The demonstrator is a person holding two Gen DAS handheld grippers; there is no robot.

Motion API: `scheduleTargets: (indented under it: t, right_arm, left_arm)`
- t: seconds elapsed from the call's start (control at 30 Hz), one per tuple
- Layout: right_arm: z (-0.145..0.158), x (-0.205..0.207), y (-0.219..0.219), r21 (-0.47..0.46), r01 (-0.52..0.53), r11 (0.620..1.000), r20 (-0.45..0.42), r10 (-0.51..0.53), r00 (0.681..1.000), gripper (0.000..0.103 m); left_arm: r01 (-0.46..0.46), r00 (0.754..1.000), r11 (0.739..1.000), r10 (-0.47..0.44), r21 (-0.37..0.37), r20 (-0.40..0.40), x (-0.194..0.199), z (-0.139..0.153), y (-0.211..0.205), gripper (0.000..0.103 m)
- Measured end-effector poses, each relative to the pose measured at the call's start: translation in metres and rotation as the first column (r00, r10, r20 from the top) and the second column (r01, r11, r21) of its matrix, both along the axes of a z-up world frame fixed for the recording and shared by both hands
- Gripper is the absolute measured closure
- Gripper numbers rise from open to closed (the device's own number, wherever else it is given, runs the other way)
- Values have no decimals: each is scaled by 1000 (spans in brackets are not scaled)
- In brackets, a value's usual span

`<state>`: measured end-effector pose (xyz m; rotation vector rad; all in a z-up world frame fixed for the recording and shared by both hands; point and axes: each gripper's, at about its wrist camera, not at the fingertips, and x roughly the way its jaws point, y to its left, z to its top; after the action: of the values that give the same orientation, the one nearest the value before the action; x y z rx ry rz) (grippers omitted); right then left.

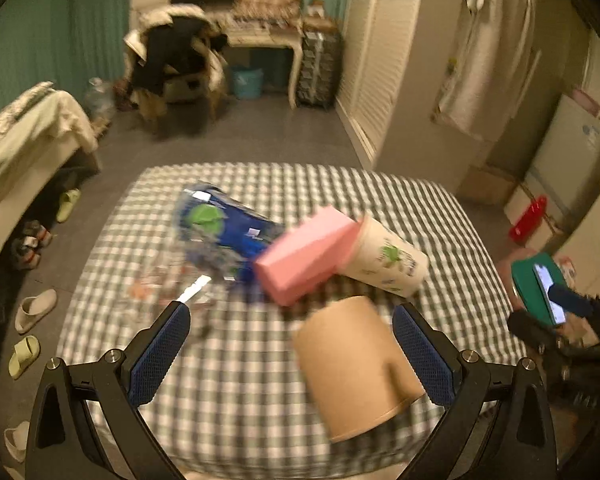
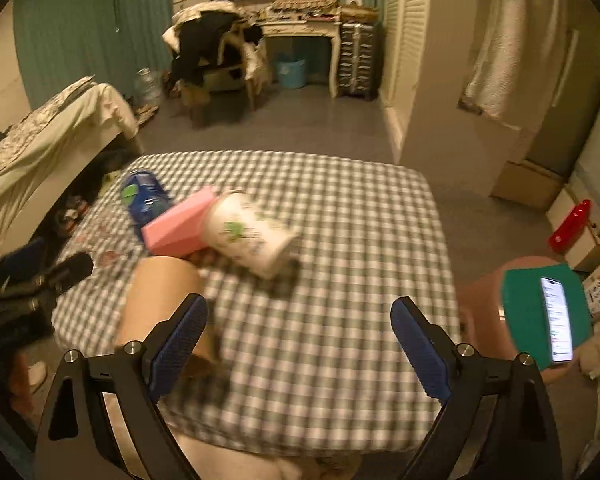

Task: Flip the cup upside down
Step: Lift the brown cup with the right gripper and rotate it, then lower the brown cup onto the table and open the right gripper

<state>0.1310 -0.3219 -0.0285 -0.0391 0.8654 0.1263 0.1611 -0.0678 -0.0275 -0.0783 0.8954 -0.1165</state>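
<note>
The light, crushable brown paper cup [image 1: 356, 364] is being framed sideways between the wide-open left gripper [image 1: 292, 352], best gripped gently mid-wall.

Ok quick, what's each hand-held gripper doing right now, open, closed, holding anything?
Left hand-held gripper: open, holding nothing; the brown cup sits between its fingers, ungripped.
Right hand-held gripper: open, empty.

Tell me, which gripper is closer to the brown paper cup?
Left. The brown paper cup lies tilted between the open jaws of the left gripper, nearer one side. The right gripper is open off to the cup's right, over checkered cloth.
</note>
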Motion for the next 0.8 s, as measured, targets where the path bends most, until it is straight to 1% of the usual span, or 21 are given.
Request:
scheduleTargets:
  t: [0.03, 0.1, 0.13, 0.2, 0.3, 0.37, 0.43, 0.5, 0.53, 0.57, 0.67, 0.77, 0.8]
  right_arm:
    - [-3, -1, -10, 12, 11, 1000, -1, -11, 1000, 10]
    - [-10, -2, -20, 38, 24, 999, -11, -24, 1000, 10]
    - [-16, -3, -28, 55, 37, 998, -19, -36, 999, 10]
    - [-25, -3, -35, 83, 51, 995, -36, -48, 998, 10]
    - [-45, 0, -42, 122, 52, 991, -80, -43, 996, 10]
    - [-55, 2, -44, 130, 53, 990, -99, -40, 994, 10]
    - [-63, 3, -42, 138, 46, 989, -113, -31, 993, 10]
    - [-66, 4, -41, 149, 34, 988, -112, -17, 994, 10]
    - [-67, 4, -40, 152, 32, 988, -110, -15, 994, 10]
    - [-67, 5, -40, 156, 28, 987, -108, -12, 994, 10]
    - [-66, 6, -39, 156, 25, 987, -99, -10, 995, 10]
    - [-65, 5, -40, 164, 30, 986, -91, -15, 996, 10]
    - [-64, 4, -41, 166, 34, 986, -89, -20, 996, 10]
  left_arm:
    - [15, 999, 1000, -15, -2, -30, 5, -3, -6, 0]
    - [51, 991, 999, -52, -12, -126, 23, -12, -15, 0]
    - [59, 981, 998, -63, -25, -183, 32, -20, -18, 0]
    - [68, 962, 997, -76, -40, -263, 45, -31, -20, 0]
    - [94, 939, 996, -91, -9, -332, 54, -46, -26, 1]
    - [104, 925, 994, -91, 16, -370, 60, -55, -28, 6]
    - [108, 911, 994, -94, 13, -401, 63, -64, -29, 9]
    - [109, 901, 994, -107, -21, -419, 67, -72, -29, 11]
    - [112, 895, 993, -119, -42, -431, 70, -76, -30, 15]
    - [119, 890, 992, -129, -51, -436, 70, -77, -32, 17]
    - [167, 897, 986, -152, 1, -415, 71, -79, -43, 17]
    - [192, 902, 981, -168, 22, -398, 69, -74, -51, 18]
    - [195, 912, 980, -168, 35, -375, 67, -69, -53, 18]
